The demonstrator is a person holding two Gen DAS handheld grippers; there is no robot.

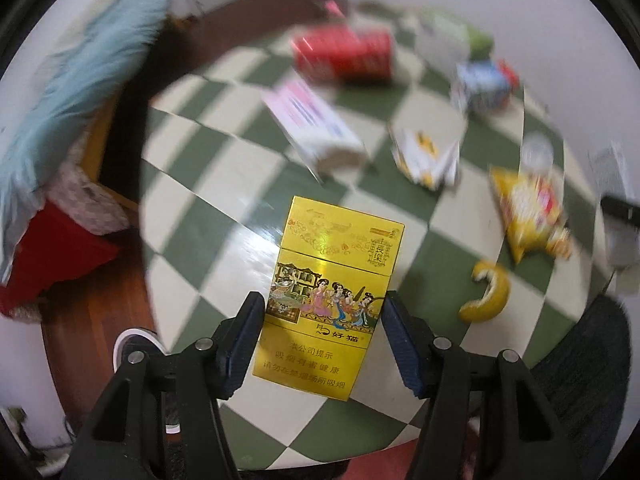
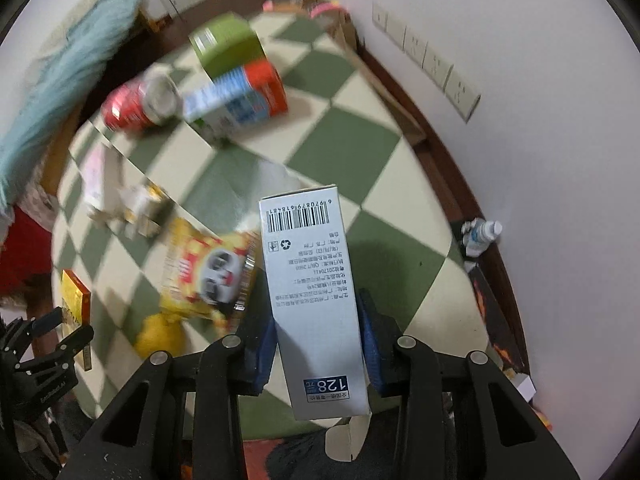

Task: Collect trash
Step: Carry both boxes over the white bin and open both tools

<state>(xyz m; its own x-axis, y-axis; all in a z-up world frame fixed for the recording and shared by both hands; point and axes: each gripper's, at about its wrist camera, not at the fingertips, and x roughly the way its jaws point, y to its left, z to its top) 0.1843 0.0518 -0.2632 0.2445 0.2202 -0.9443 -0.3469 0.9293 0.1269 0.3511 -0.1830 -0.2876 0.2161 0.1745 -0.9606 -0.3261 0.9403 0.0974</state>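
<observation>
My left gripper (image 1: 322, 336) pinches a yellow cigarette pack (image 1: 330, 296) by its two long sides, its blue pads pressed against the edges, and the pack stands lifted above the green-and-cream checkered table (image 1: 224, 216). My right gripper (image 2: 318, 338) is clamped on a tall white carton (image 2: 314, 296) with a barcode at its far end, also held off the table. From the right wrist view I can see the left gripper and its yellow pack at the far left edge.

Still lying on the table are a yellow snack bag (image 1: 528, 212), a curved piece of yellow peel (image 1: 490, 292), a white and pink box (image 1: 312, 124), a white and yellow crumpled pack (image 1: 428, 152), a red can (image 1: 344, 54) on its side, a blue and white carton (image 1: 484, 84) and a green box (image 2: 226, 42).

A light blue cushion (image 1: 80, 92) sits beyond the table on the left. A small bottle (image 2: 482, 234) lies by the wall.
</observation>
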